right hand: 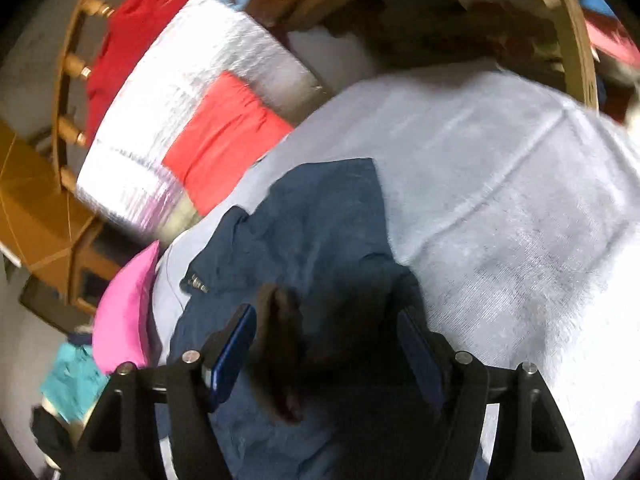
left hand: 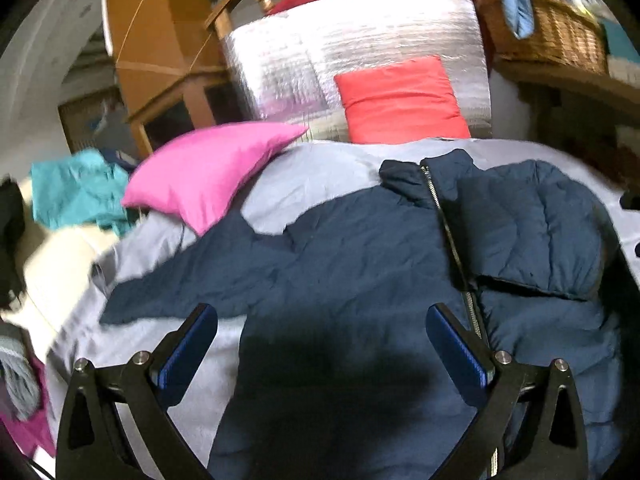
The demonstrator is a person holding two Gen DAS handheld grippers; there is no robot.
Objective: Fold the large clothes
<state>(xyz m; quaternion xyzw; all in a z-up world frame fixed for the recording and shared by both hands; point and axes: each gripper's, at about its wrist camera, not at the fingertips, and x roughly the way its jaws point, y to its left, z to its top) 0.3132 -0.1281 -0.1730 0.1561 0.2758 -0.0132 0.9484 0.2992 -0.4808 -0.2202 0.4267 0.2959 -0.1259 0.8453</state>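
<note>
A navy puffer jacket (left hand: 352, 256) lies front up on the pale grey bed sheet (left hand: 320, 176), its zipper (left hand: 452, 240) running down the middle. One sleeve (left hand: 532, 232) is folded across the chest; the other sleeve (left hand: 160, 296) stretches out to the left. My left gripper (left hand: 320, 316) hovers open above the jacket's lower part, nothing between its blue pads. In the right wrist view the jacket (right hand: 320, 216) fills the lower middle on the sheet (right hand: 500, 184). My right gripper (right hand: 326, 320) stands open just over a dark fold of it, pads not pressing on the cloth.
A pink pillow (left hand: 208, 176) and a red-orange pillow (left hand: 400, 100) sit at the bed's head against a silver quilted mat (left hand: 320, 48). A wicker basket (left hand: 552, 32) with clothes stands back right. A teal garment (left hand: 76, 192) lies off the left side by a wooden cabinet (left hand: 160, 60).
</note>
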